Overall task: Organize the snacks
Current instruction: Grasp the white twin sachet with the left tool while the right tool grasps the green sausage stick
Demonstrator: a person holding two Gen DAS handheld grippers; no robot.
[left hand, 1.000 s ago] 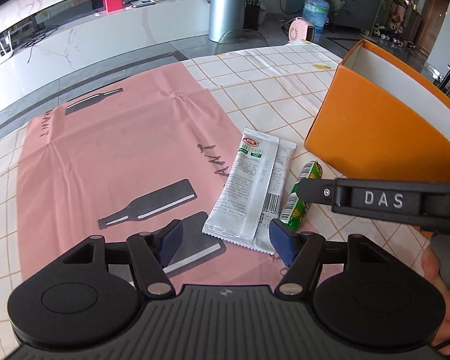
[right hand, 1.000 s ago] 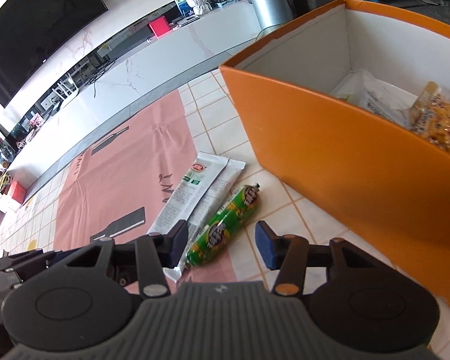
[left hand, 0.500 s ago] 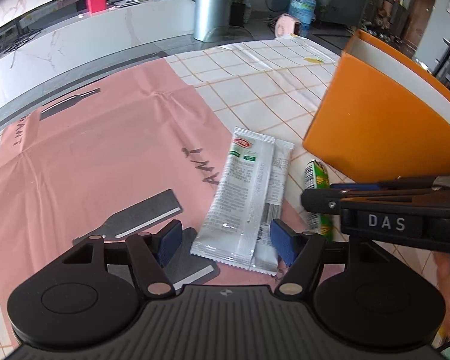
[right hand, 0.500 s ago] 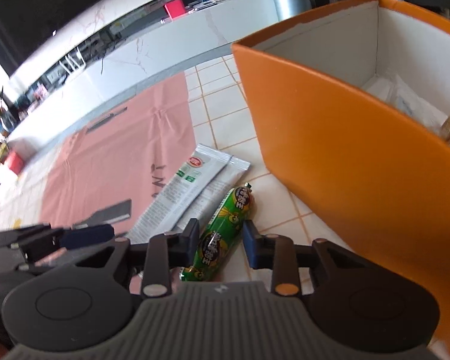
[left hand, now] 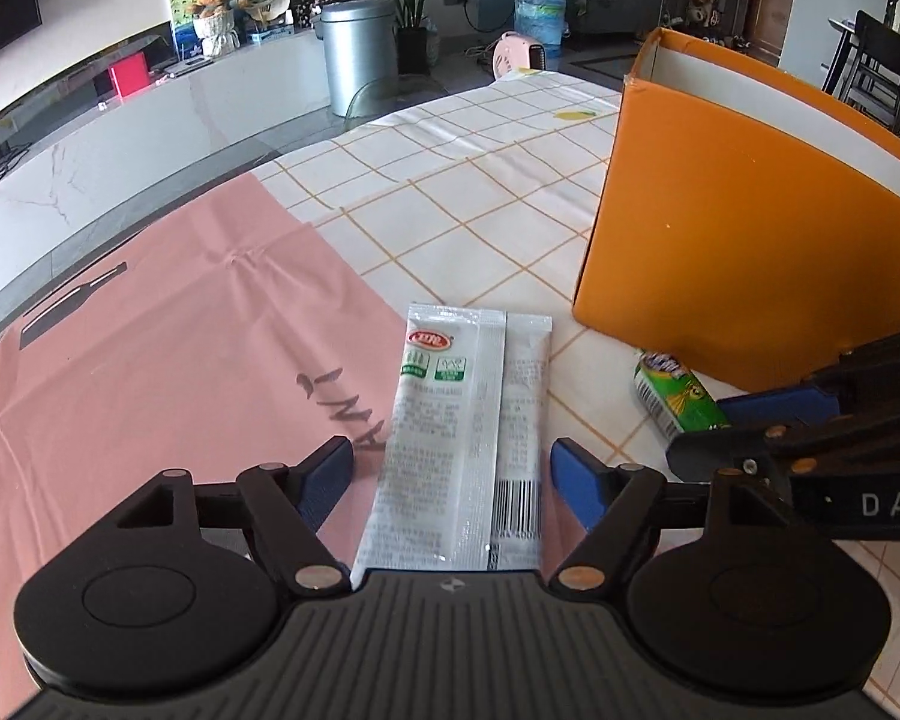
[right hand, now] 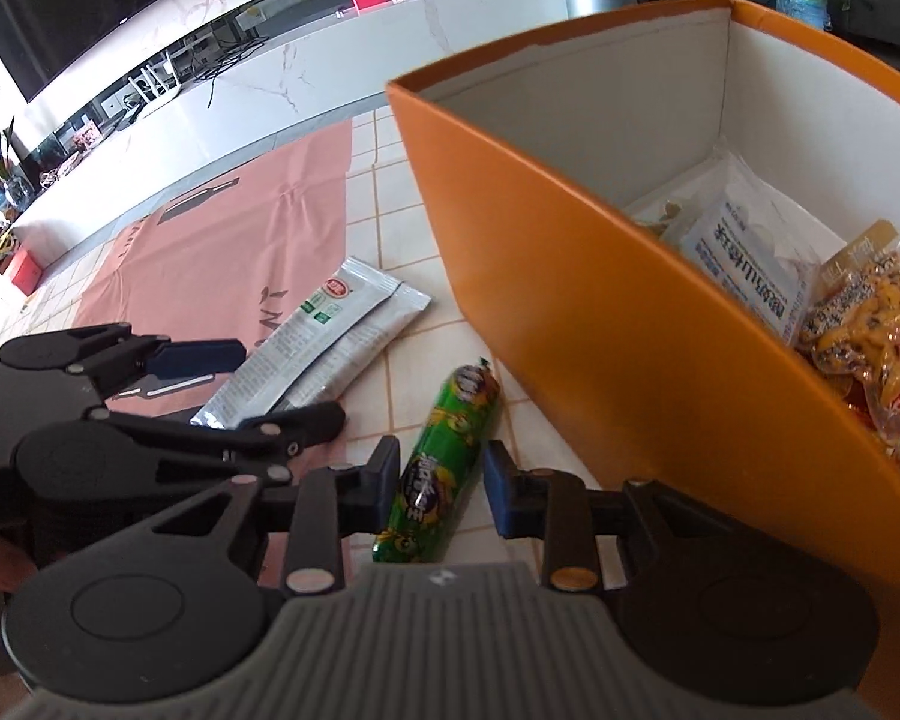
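Two silver snack sachets (left hand: pixel 450 438) lie side by side on the table, overlapping. My left gripper (left hand: pixel 452 477) is open with its fingers on either side of them, low over the table. A green sausage stick (right hand: pixel 444 462) lies beside the orange box (right hand: pixel 630 360). My right gripper (right hand: pixel 441 486) has narrowed around the sausage; small gaps still show between pads and wrapper. The sausage (left hand: pixel 678 399) and the right gripper's blue pad also show in the left wrist view. The sachets (right hand: pixel 324 342) show in the right wrist view.
The orange box (left hand: pixel 750 252) stands open at the right and holds several snack packs (right hand: pixel 858 324). A pink mat (left hand: pixel 150 348) with bottle prints covers the left of the checked tablecloth (left hand: pixel 480 192). A counter and a metal bin (left hand: pixel 357 54) stand beyond the table.
My left gripper moved right so the sachets now lie between its open fingers. My right gripper narrowed around the green sausage and rose a little, showing more of the box's inside.
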